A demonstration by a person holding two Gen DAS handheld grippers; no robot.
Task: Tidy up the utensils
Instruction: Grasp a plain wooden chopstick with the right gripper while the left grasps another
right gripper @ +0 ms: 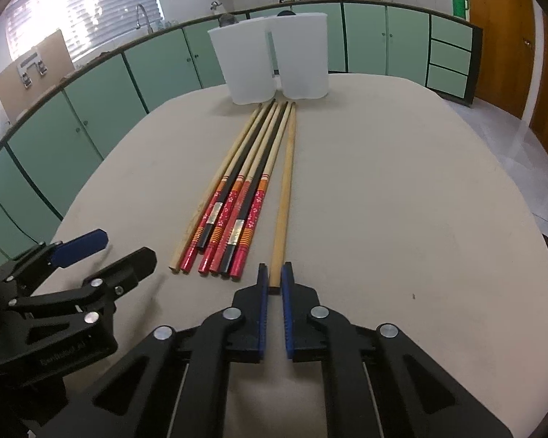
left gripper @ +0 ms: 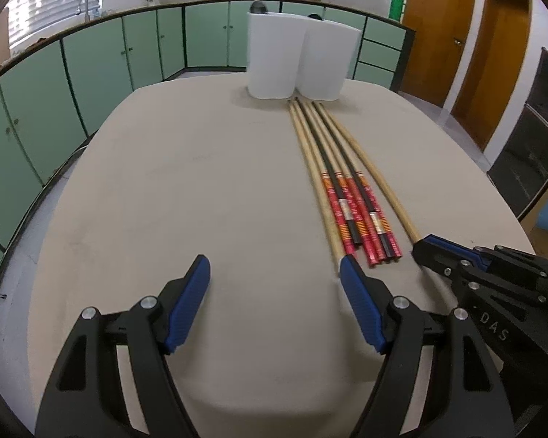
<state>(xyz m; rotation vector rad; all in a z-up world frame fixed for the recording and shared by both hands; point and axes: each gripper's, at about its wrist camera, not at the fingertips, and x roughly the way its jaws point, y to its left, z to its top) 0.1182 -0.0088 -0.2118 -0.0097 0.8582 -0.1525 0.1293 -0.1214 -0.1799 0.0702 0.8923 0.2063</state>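
Right gripper (right gripper: 274, 279) is clamped on the plain wooden chopstick (right gripper: 284, 197); left gripper (left gripper: 275, 273) sits wide open, holding nothing.

seven chopsticks (right gripper: 252, 179), two white containers (right gripper: 270, 58), two hand-held grippers (right gripper: 274, 277).

Your right gripper (right gripper: 273, 277) covers the near end of the plain chopstick (right gripper: 286, 182). The white holder (left gripper: 296, 58) at the table's (left gripper: 164, 182) far edge hides its contents. Small counter (right gripper: 347, 0) items remain unidentifiable.
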